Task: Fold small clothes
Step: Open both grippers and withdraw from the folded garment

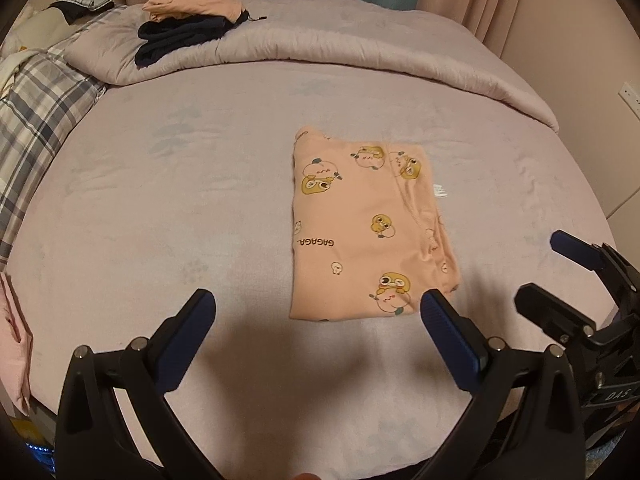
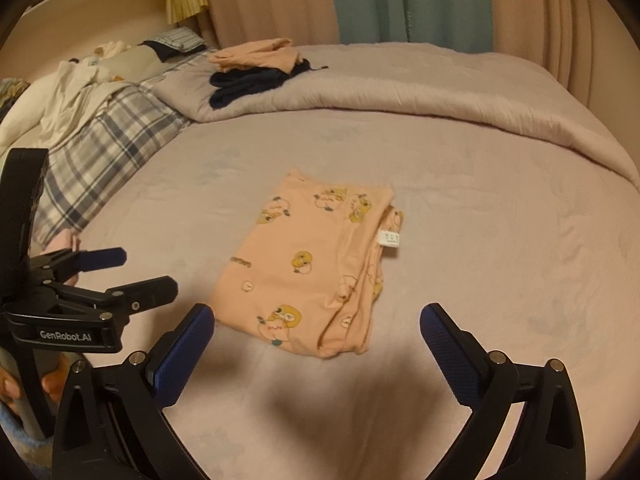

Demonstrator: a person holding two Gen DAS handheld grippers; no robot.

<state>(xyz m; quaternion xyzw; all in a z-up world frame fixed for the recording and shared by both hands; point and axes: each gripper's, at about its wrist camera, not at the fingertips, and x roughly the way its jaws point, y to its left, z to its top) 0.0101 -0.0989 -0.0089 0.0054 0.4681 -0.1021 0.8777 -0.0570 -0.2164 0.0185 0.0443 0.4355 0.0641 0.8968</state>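
The peach printed garment (image 1: pixel 366 226) lies folded into a neat upright rectangle on the lilac bed sheet (image 1: pixel 160 184), a little ahead of both tools, with its white care label (image 2: pixel 389 238) poking out at the right-hand edge. Its left side is a clean fold, while the right side shows several stacked layers and a wavy hem, so that side looks the looser of the two. Nothing holds it: the left gripper (image 1: pixel 318 314) hangs above the sheet with its jaws spread wide and empty, its right finger just over the garment's near right corner, and the right gripper (image 2: pixel 316 326) is likewise splayed and empty, the cloth's near edge showing between its fingers. Judging by this, the fold on this piece appears finished and released. The next move probably calls for either one more halving, taking the near edge up to the far edge, or lifting the bundle whole by both long sides to join the folded pile (image 1: pixel 188 20) resting on the turned-back quilt (image 1: pixel 360 48). The loose right layers could slip open if only one side is pinched. There is plenty of bare sheet around the garment on all sides; the plaid bedding (image 1: pixel 36 120) at the left and the quilt ridge beyond are well apart from it.
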